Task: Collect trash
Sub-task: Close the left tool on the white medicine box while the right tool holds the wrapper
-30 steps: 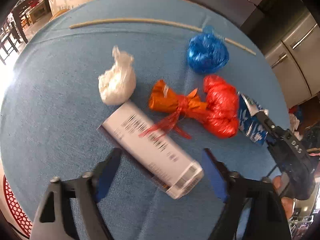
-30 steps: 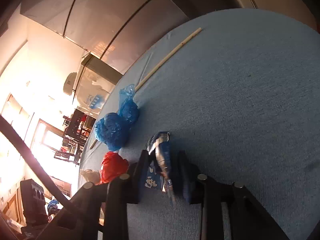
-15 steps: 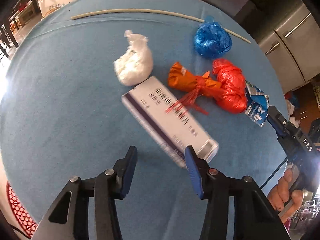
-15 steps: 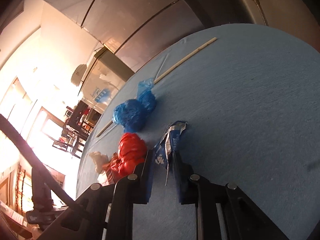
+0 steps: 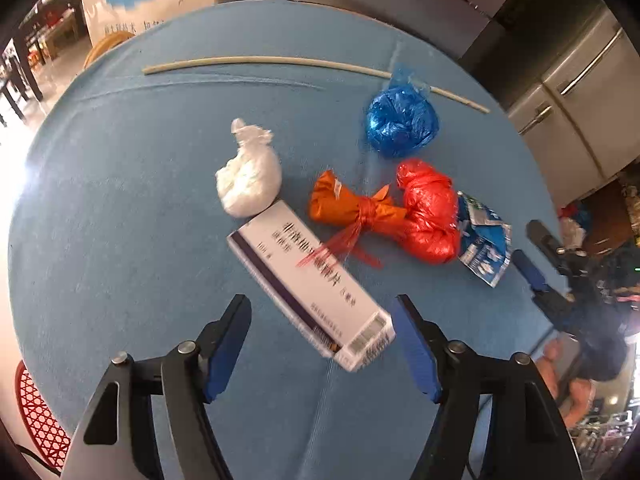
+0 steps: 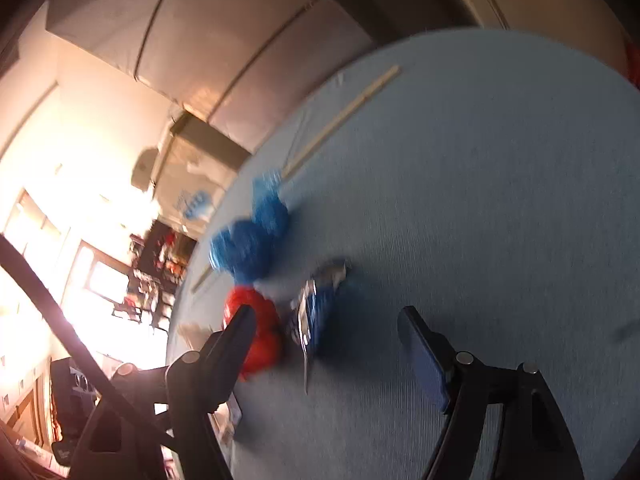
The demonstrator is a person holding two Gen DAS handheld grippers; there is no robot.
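Observation:
On the blue cloth lie a white carton [image 5: 310, 282], a white bag ball [image 5: 249, 182], an orange bundle [image 5: 348, 210], a red bag [image 5: 430, 210] and a blue bag [image 5: 400, 122]. A blue foil wrapper [image 5: 482, 246] lies beside the red bag. My left gripper [image 5: 322, 346] is open, its jaws either side of the carton's near end, apart from it. My right gripper [image 6: 326, 348] is open and empty, with the wrapper [image 6: 316, 314] lying just ahead between its jaws, next to the red bag [image 6: 258, 334] and blue bag [image 6: 250, 242].
A long pale stick [image 5: 304, 65] lies across the far side of the round table [image 5: 120, 200]. A red mesh basket [image 5: 38, 416] sits below the table's left edge. Grey cabinets [image 5: 580, 92] stand behind at right. The stick also shows in the right wrist view [image 6: 344, 112].
My right gripper has let go of the foil wrapper and opened wide. My left gripper closed partway, then opened wide again around the carton's near end.

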